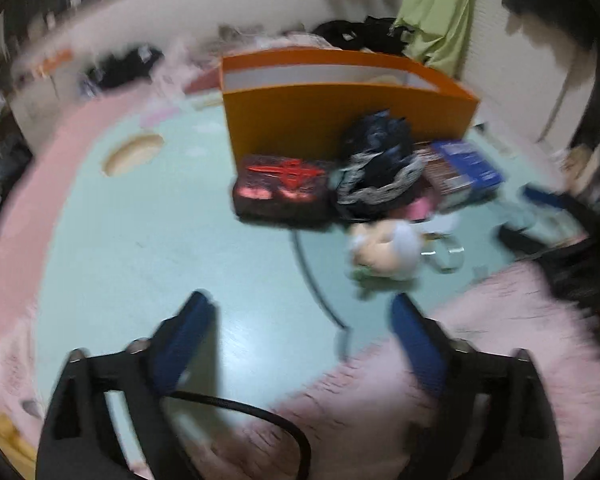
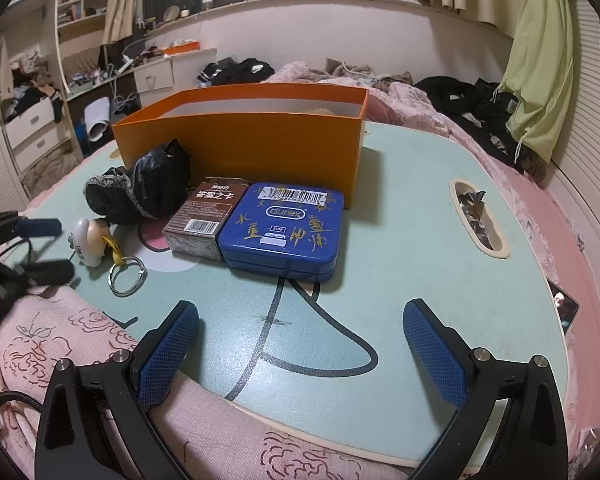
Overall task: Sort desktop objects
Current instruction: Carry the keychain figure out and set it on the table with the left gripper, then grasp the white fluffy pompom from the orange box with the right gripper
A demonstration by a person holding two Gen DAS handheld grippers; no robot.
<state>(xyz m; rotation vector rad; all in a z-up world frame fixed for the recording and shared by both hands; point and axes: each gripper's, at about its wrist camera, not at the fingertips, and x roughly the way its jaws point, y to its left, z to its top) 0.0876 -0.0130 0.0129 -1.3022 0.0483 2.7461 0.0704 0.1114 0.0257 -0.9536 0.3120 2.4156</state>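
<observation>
Left gripper (image 1: 302,332): jaws spread wide, nothing between the blue pads, only bare mint-green table (image 1: 140,240) at lower centre of its blurred view. A black cable (image 1: 260,412) loops near its left finger.

Right gripper (image 2: 300,344): jaws wide apart, empty, hovering over the near edge of the table, where the pink quilt (image 2: 60,332) meets it.

Outward, right wrist view, centre: blue tin (image 2: 284,228) lying flat, touching a brown card box (image 2: 208,220) on its left. Left of those, a black bundle with lace trim (image 2: 140,188). Lower left: a small white and tan toy (image 2: 90,240), with a metal key ring (image 2: 127,275) just beside it. The left gripper shows at the left edge of this view, near the toy.

Behind all of these, upper centre, an open orange box (image 2: 240,140) stands upright on the table. In the left wrist view a dark pouch with red print (image 1: 284,188) lies against its front wall, left of the black bundle.

Right side of the table: an oval cut-out (image 2: 478,220) holding crumpled foil.
</observation>
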